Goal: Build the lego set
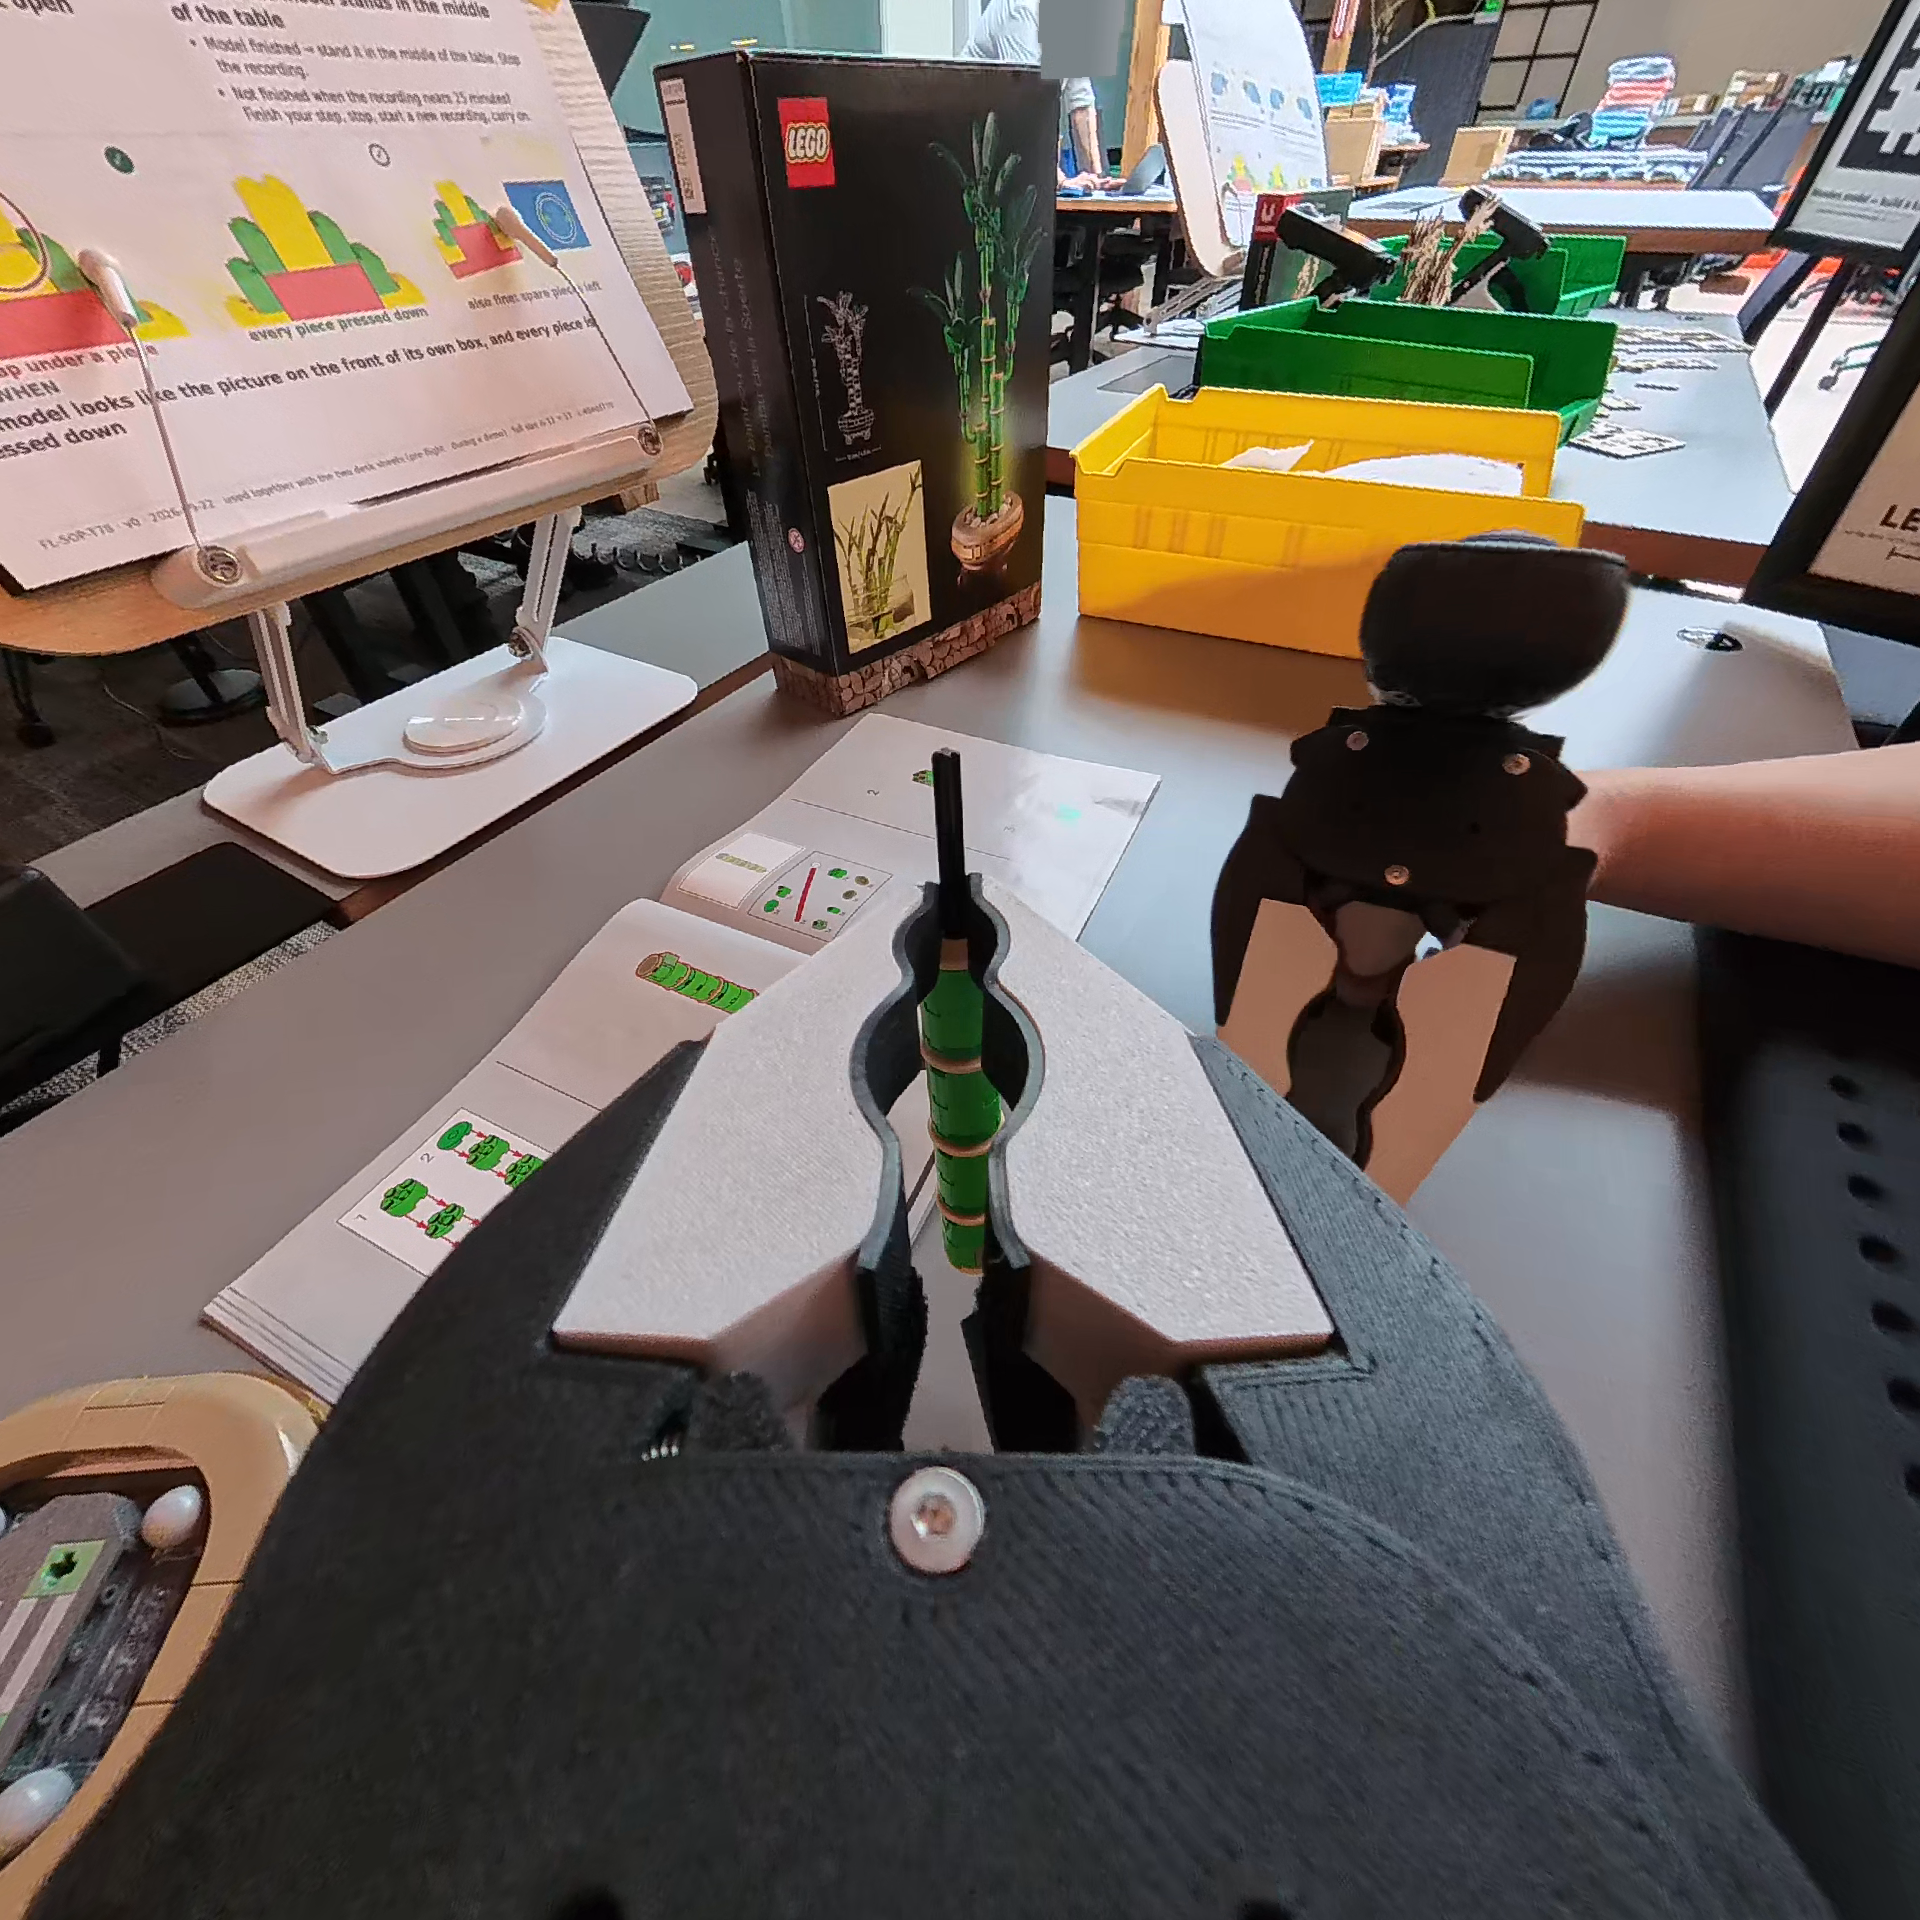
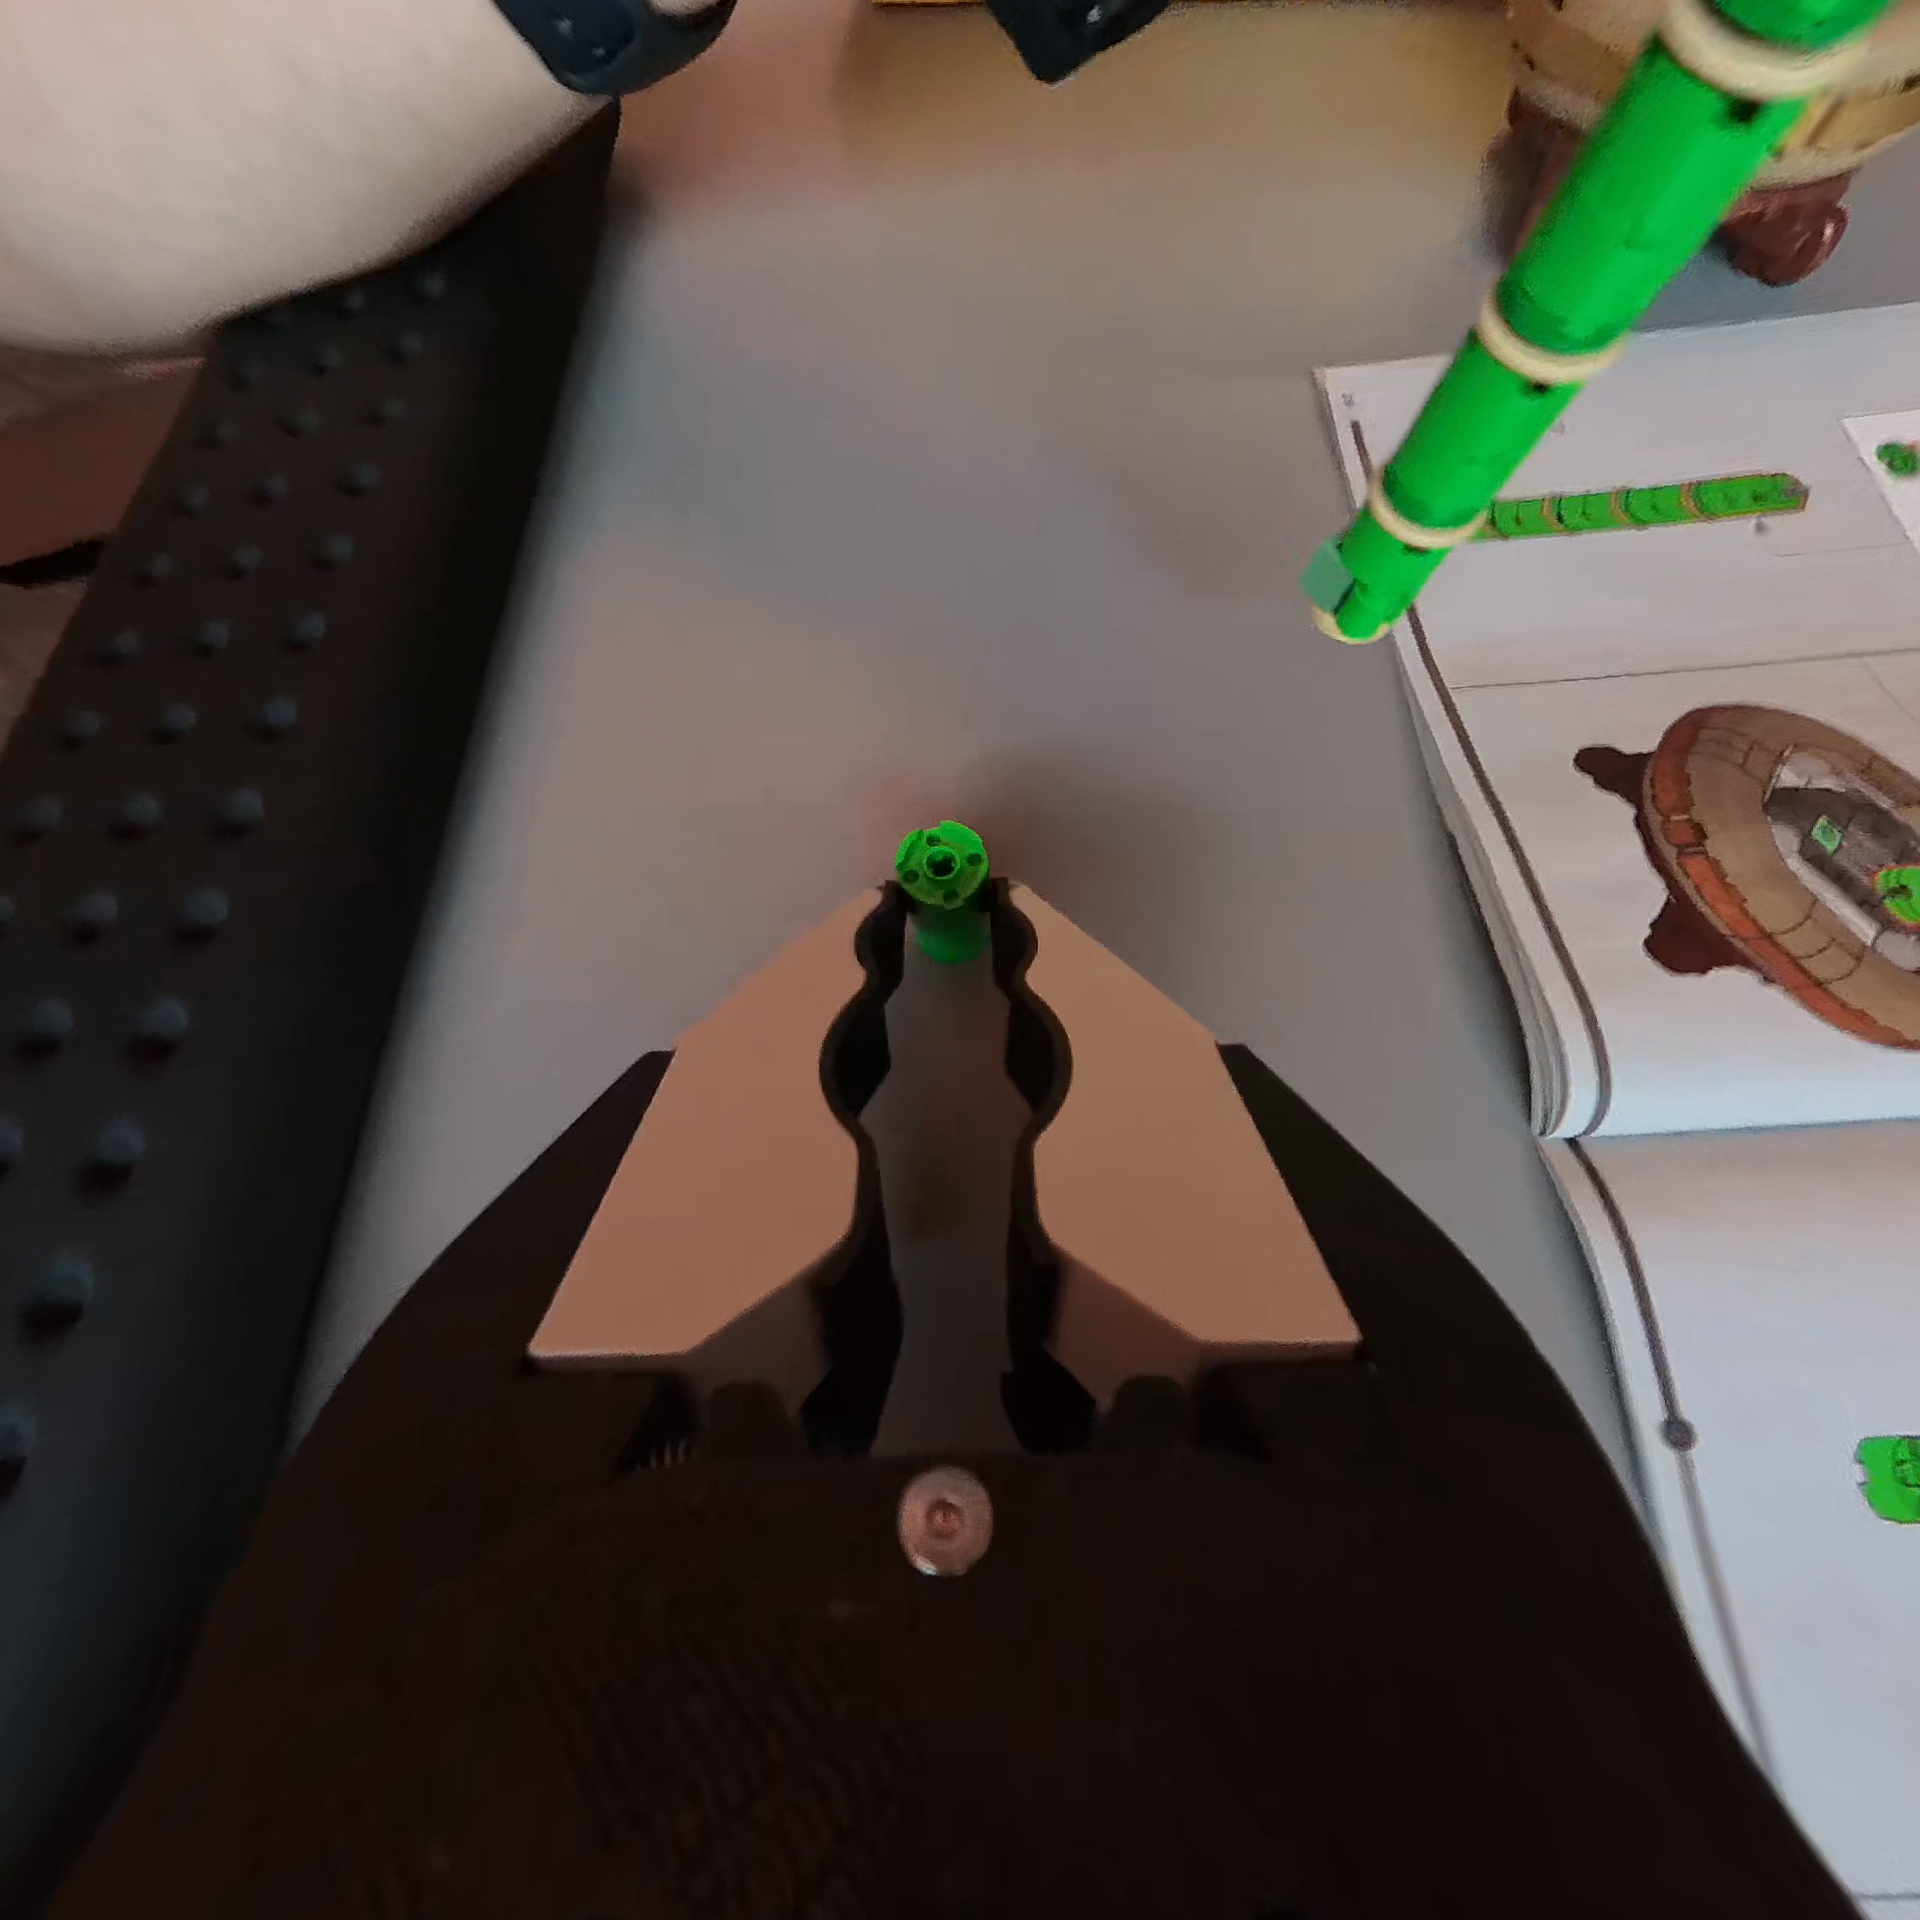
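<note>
Pinching green stalk [image 1: 958, 1101] upright, left gripper [image 1: 951, 1049], right gripper [image 2: 940, 914] nipping green piece [image 2: 940, 878]

Grey bench [image 1: 312, 1039], smooth and matte. Lying flat on it, an open instruction booklet [image 1: 644, 1049]. Standing behind the booklet, a dark set box [image 1: 894, 395] upright; left of that, a white stand base [image 1: 447, 769]. Further right, a yellow bin [image 1: 1299, 540]. Along the right side, a black studded mat [image 2: 208, 831]. At the near left corner, a tan round pot base [image 1: 104, 1558].
</note>
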The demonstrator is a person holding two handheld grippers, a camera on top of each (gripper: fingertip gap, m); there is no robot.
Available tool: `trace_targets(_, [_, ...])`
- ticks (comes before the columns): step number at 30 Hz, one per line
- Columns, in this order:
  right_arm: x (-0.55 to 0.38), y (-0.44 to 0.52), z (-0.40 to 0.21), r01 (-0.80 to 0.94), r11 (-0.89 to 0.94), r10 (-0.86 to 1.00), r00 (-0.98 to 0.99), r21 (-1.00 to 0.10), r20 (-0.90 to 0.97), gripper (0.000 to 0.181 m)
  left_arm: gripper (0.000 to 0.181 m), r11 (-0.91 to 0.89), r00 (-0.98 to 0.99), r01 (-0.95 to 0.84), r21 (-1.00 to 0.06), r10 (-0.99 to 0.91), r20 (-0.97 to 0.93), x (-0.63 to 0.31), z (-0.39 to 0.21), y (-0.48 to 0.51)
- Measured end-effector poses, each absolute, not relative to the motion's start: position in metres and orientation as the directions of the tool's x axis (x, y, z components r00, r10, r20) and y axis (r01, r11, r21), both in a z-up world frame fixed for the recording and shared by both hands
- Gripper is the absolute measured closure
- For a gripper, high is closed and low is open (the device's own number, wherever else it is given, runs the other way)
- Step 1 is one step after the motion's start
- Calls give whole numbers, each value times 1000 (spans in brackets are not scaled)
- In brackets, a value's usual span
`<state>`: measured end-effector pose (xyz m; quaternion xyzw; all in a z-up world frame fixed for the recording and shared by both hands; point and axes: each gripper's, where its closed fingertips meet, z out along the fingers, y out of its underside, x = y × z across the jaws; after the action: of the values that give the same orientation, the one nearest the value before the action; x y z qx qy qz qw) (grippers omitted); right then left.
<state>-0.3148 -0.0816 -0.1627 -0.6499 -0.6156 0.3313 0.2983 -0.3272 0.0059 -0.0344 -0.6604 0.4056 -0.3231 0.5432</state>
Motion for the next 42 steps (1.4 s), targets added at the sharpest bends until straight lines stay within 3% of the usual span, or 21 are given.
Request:
trace_targets(3, [-314,-73,-150,643,142,979,22,-753,204,167,178,-77,463,-184,-980,-886,-17,-329,-32,5])
trace_targets(7, [-302,-45,-100,694,485,699,59,-532,713,166,178,-48,455,-219,-975,-889,-58,-327,-31,1])
trace_targets(10, [-292,-35,-67,709,568,521,84,-418,849,167,179,-73,398,-228,-971,-917,-24,-315,-31,-12])
trace_targets(14, [-283,-23,-48,686,506,577,181,-523,796,167,178,-97,354,-248,-964,-935,3,-306,-33,-24])
trace_targets(15, [-284,-25,-58,679,459,666,163,-573,728,167,178,-108,355,-252,-962,-935,11,-305,-35,-24])
trace_targets(17, [-279,-36,-99,727,185,899,146,-661,412,167,178,-135,365,-261,-956,-930,32,-307,-40,-21])
trace_targets(19, [-274,-42,-124,735,-81,967,221,-673,125,167,178,-165,370,-260,-951,-927,60,-308,-43,-18])
trace_targets(21, [-268,-39,-132,761,-73,963,222,-645,152,167,178,-185,378,-256,-949,-922,78,-310,-45,-15])
trace_targets(23, [-254,-31,-132,850,66,915,157,-522,371,167,178,-193,388,-261,-946,-918,81,-312,-46,-14])
trace_targets(25, [-236,-26,-130,943,188,839,-8,-275,545,166,178,-197,396,-263,-944,-915,80,-315,-47,-12])
trace_targets(28, [-208,-34,-140,917,367,731,-387,155,562,165,178,-224,409,-256,-940,-906,104,-319,-49,-8])
trace_targets(30, [-191,-38,-146,832,439,677,-555,340,483,165,178,-242,413,-247,-938,-902,124,-321,-49,-7])
trace_targets(36, [-188,-46,-160,700,532,608,-707,476,361,165,178,-228,419,-247,-942,-902,109,-324,-45,-7])
trace_targets(42, [-199,-52,-164,634,622,505,-774,460,382,164,178,-253,418,-248,-935,-899,132,-323,-50,-5])
